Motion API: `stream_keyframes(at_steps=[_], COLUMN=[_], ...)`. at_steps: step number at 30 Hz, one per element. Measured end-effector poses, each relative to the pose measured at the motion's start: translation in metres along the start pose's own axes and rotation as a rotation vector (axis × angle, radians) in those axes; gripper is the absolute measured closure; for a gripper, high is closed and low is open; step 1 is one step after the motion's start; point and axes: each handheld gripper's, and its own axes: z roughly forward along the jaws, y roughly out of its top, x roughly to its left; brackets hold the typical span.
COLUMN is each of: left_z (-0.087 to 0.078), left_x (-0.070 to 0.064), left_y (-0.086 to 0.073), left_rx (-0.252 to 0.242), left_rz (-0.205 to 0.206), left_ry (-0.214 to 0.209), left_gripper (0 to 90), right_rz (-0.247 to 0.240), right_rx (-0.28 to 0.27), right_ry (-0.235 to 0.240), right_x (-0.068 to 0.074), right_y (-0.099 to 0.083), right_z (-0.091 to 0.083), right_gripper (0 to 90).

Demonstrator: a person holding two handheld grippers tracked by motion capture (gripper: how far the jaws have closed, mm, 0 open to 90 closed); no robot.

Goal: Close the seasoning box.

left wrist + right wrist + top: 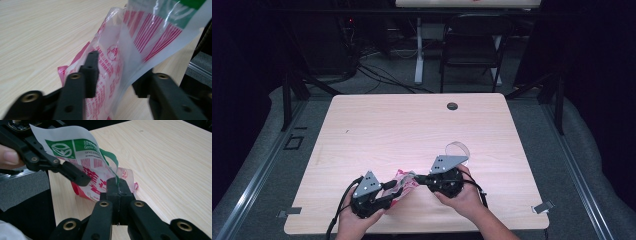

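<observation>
Black jaws of right gripper (117, 185) pinched shut on thin edge of plastic bag (82, 157). Bag held up just above near edge of table (412, 125), between both grippers. Left gripper (113, 75) seen with jaws apart, bag film hanging between them, not squeezed. Clear tape roll (457, 148) lies just behind right gripper. Film could be torn if pulled hard. Bag could slip out, as only small bit is pinched.

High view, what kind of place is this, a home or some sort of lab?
Probably a lab or recording studio: a bare wooden table ringed by black curtains, cables on the floor behind it, and a folding chair.
</observation>
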Motion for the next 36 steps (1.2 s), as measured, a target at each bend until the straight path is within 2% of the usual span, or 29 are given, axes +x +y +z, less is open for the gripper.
stream_keyframes(at_steps=[3, 5, 6, 9, 12, 16, 19, 26, 30, 34, 36], left_z=[0.000, 0.001, 0.003, 0.008, 0.013, 0.020, 0.025, 0.035, 0.040, 0.050, 0.054], left_x=[0.000, -0.005, -0.007, -0.008, -0.005, -0.001, 0.002, 0.007, 0.009, 0.008, 0.008], left_y=[-0.007, -0.013, -0.015, -0.019, -0.024, -0.029, -0.031, -0.039, -0.041, -0.047, -0.048], left_rx=[0.013, 0.017, 0.031, 0.049, 0.069, 0.094, 0.083, 0.122, 0.138, 0.175, 0.198], left_rz=[-0.015, 0.005, 0.002, 0.012, 0.009, 0.008, -0.037, -0.068, -0.096, -0.093, -0.074], left_ry=[0.012, 0.059, 0.078, 0.119, 0.115, 0.075, 0.056, 0.092, 0.081, 0.092, 0.099], left_gripper=[50.3, 50.9, 50.5, 44.9, 43.6, 40.4, 34.8, 28.7, 26.3, 25.2, 26.1], right_rz=[0.005, 0.000, -0.001, -0.009, -0.013, -0.008, -0.012, -0.012, -0.012, -0.009, -0.013], right_rx=[-0.010, -0.013, -0.012, -0.022, -0.025, -0.029, -0.030, -0.028, -0.026, -0.029, -0.027], right_ry=[0.000, -0.003, -0.001, -0.006, -0.007, -0.002, 0.000, 0.005, 0.006, 0.004, 0.007], right_x=[0.001, 0.002, 0.002, 0.005, 0.006, 0.005, 0.005, 0.005, 0.005, 0.005, 0.005], right_y=[0.002, 0.003, 0.004, 0.005, 0.005, 0.005, 0.004, 0.001, 0.000, -0.002, -0.002], right_z=[-0.002, -0.003, -0.003, -0.004, -0.005, -0.005, -0.005, -0.006, -0.007, -0.007, -0.008], right_gripper=[90.0, 90.0, 90.0, 90.0, 90.0, 90.0, 90.0, 90.0, 90.0, 90.0, 90.0])
